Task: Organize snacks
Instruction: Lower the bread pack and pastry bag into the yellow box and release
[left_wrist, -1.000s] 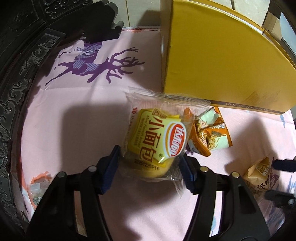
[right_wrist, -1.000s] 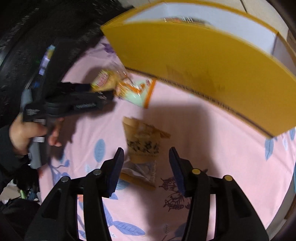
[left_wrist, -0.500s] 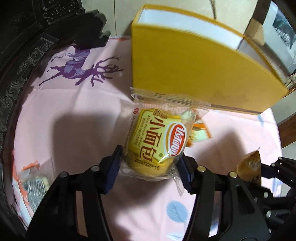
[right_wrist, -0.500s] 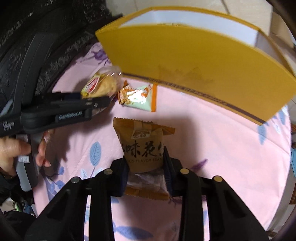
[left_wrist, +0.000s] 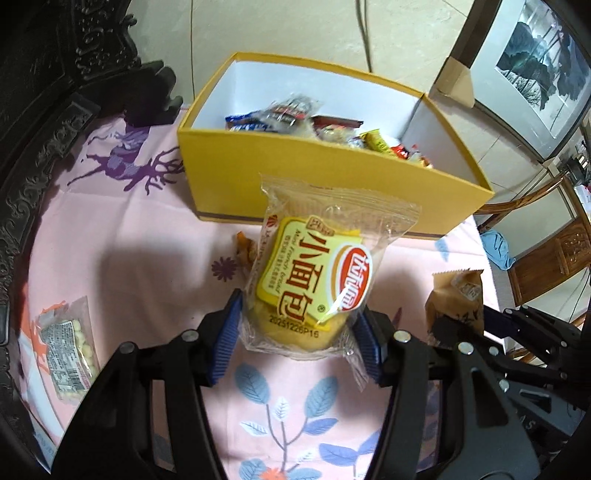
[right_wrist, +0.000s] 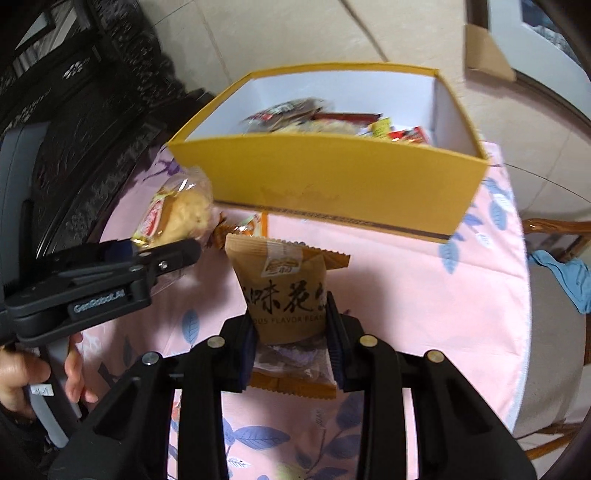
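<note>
My left gripper (left_wrist: 301, 332) is shut on a yellow bread packet (left_wrist: 314, 280), held above the pink tablecloth in front of the yellow box (left_wrist: 325, 192). The same bread packet (right_wrist: 177, 214) and the left gripper (right_wrist: 162, 258) show at the left of the right wrist view. My right gripper (right_wrist: 291, 336) is shut on a brown peanut packet (right_wrist: 284, 291), also lifted off the cloth. That peanut packet (left_wrist: 458, 299) appears at the right of the left wrist view. The yellow box (right_wrist: 332, 184) stands open and holds several wrapped snacks (right_wrist: 317, 122).
A clear packet of small white pieces (left_wrist: 66, 350) lies near the table's left edge. An orange wrapper (left_wrist: 245, 249) lies by the box's front wall. A dark carved chair (left_wrist: 44, 74) stands at the left, a wooden chair (left_wrist: 546, 254) with a blue cloth (left_wrist: 498, 247) at the right.
Both grippers rose from the cloth and now look down into the box. The right gripper closed on the brown peanut packet and lifted it. The left kept hold of the bread packet.
</note>
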